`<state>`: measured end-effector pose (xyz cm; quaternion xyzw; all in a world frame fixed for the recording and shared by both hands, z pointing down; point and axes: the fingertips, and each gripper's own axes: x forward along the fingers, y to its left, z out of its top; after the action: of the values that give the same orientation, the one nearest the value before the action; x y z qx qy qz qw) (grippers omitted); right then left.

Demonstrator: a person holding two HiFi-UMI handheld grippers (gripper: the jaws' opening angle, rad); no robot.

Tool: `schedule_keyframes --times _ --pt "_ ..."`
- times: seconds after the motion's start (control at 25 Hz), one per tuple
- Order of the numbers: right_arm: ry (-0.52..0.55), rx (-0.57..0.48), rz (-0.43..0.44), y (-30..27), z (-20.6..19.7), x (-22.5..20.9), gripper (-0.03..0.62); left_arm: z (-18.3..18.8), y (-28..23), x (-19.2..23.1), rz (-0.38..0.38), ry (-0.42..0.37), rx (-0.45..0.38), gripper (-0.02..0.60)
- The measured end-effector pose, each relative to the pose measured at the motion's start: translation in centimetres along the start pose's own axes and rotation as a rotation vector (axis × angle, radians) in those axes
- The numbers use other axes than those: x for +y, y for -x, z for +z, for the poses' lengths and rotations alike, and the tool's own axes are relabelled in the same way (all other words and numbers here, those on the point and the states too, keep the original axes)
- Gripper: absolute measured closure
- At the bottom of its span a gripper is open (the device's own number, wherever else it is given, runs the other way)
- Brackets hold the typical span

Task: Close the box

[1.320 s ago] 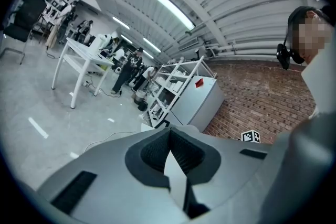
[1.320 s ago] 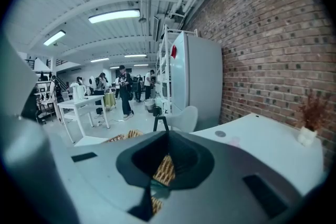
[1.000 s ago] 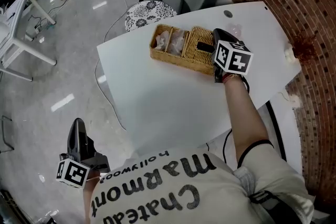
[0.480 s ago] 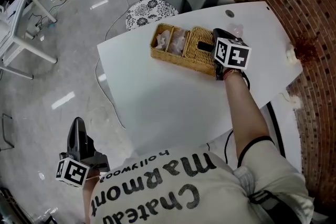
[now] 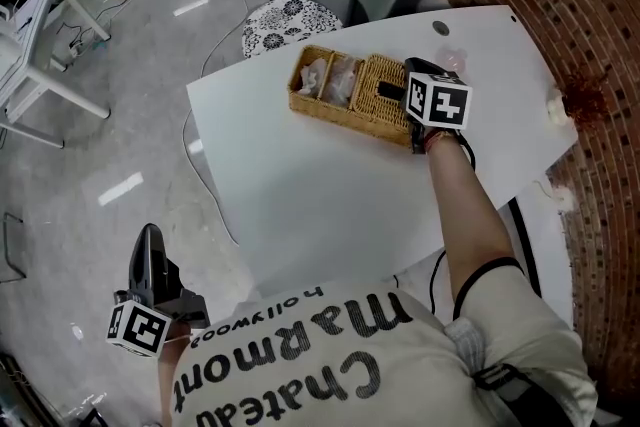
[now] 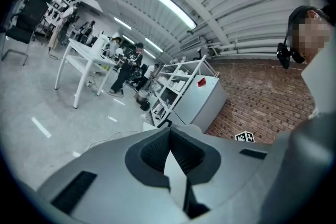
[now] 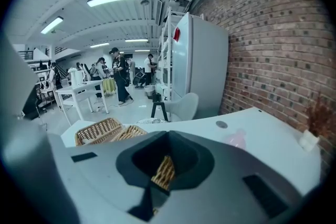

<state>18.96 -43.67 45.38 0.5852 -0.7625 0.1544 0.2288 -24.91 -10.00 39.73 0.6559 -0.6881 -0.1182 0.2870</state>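
Barely anything has shifted: the right gripper [image 5: 396, 92] has only edged a touch closer over the box. Its jaws stand nearly together, pinching a strip of the woven wicker lid [image 5: 378, 78]. That lid covers the right part of the rectangular wicker box [image 5: 318, 105], which sits at the far side of the smooth white table [image 5: 330, 205]; the left part lies uncovered. The left gripper [image 5: 150, 237], jaws together and empty, hangs off the table's near left corner.

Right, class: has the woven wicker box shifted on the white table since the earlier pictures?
No. The woven wicker box keeps its spot by the white table's far edge, left of the round grey grommet.
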Motion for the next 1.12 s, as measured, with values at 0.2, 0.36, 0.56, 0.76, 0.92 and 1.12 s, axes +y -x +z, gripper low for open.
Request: schedule_keyframes --times 0.2,0.36,0.56,0.76,0.92,1.12 --pt "-0.017 0.011 0.01 -0.5 -0.4 -0.2 0.576 -0.1 -0.2 -0.2 0.0 -0.003 0.003 0.58" --pt "-0.026 0.016 0.01 -0.7 -0.5 -0.3 0.576 -0.3 -0.3 -0.1 -0.004 -0.001 0.004 0.58" --pt "-0.02 0.03 0.003 -0.9 -0.9 -0.3 0.576 -0.3 -0.3 -0.1 -0.001 -0.002 0.006 0.58" --pt "0.022 0.033 -0.02 -1.1 -1.1 0.0 0.576 -0.4 -0.4 0.1 -0.001 0.0 0.008 0.58" --pt "0.022 0.043 -0.016 -1.3 -1.2 0.0 0.576 -0.5 -0.6 -0.1 -0.002 -0.001 0.01 0.58" --pt "0.033 0.064 -0.017 -1.6 -1.6 0.0 0.574 -0.7 -0.6 -0.2 0.001 0.0 0.013 0.58"
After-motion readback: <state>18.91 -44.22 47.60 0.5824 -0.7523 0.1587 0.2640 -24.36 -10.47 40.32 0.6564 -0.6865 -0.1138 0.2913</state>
